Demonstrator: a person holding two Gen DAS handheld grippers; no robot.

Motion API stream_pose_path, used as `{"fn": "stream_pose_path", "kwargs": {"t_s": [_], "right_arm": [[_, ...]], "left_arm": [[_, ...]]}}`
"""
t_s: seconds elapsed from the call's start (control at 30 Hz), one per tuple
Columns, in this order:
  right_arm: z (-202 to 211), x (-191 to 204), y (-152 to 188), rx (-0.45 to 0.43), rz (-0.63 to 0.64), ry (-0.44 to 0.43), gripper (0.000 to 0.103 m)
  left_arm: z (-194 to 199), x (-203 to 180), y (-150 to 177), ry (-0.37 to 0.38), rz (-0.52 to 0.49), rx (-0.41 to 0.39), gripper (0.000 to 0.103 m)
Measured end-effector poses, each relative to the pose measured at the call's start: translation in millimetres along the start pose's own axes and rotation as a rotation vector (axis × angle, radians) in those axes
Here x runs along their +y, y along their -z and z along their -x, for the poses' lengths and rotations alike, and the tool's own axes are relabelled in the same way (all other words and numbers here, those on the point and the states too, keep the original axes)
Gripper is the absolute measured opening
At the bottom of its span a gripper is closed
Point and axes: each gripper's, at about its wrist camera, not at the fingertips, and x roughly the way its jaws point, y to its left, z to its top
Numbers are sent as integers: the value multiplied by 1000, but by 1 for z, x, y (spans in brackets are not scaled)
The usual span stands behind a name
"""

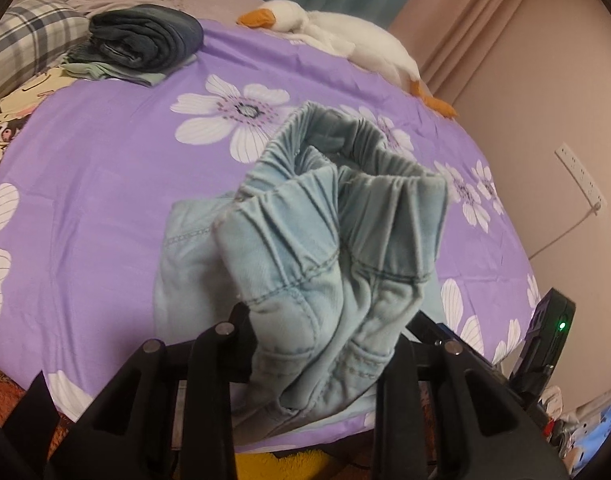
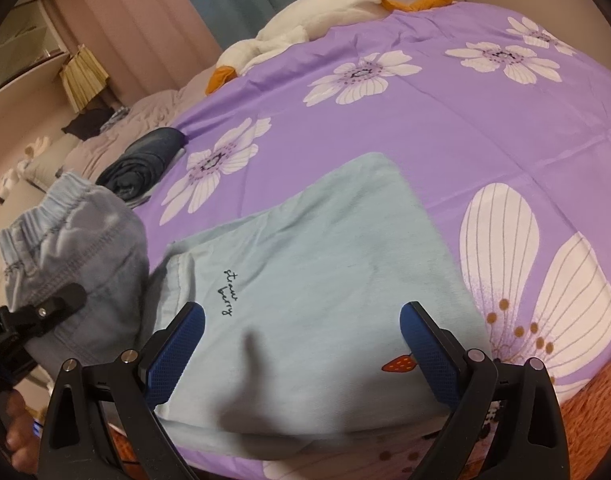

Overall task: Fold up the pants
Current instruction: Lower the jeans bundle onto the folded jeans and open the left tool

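Note:
Light blue pants (image 1: 325, 240) with a gathered elastic waistband lie on a purple flowered bedspread (image 1: 105, 200). My left gripper (image 1: 325, 328) is shut on the bunched waist end and holds it up off the bed; the cloth hides its fingertips. In the right wrist view that same gripper (image 2: 45, 316) shows at the left with the lifted waistband (image 2: 77, 240) in it. The flat part of the pants (image 2: 305, 260), with small script and a strawberry print (image 2: 399, 364), lies spread under my right gripper (image 2: 301, 344). That gripper stands open, its blue pads (image 2: 177, 356) wide apart above the cloth.
A dark folded garment (image 1: 145, 40) sits on a pale green one at the bed's far left, beside a plaid pillow (image 1: 29, 36). A white plush goose (image 1: 345, 36) lies along the far edge. A wall socket (image 1: 581, 180) and cable are at the right. Orange rug (image 2: 585, 420) borders the bed.

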Motion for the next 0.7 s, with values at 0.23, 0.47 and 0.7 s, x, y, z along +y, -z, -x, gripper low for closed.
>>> {"fn": "stream_pose_path", "kwargs": {"t_s": [0.23,0.47,0.7], "right_arm": [[1,-5,1,0,-13,2,98],[0,-6,0,4,-17,5,98],[1,-8,0,5,-20,2,98]], "left_arm": [[-18,-8,4,-1,-30,45,29],[-29,-7,3,15,-22,73,29],[-35,-7,5,20,-20,90,29]]}}
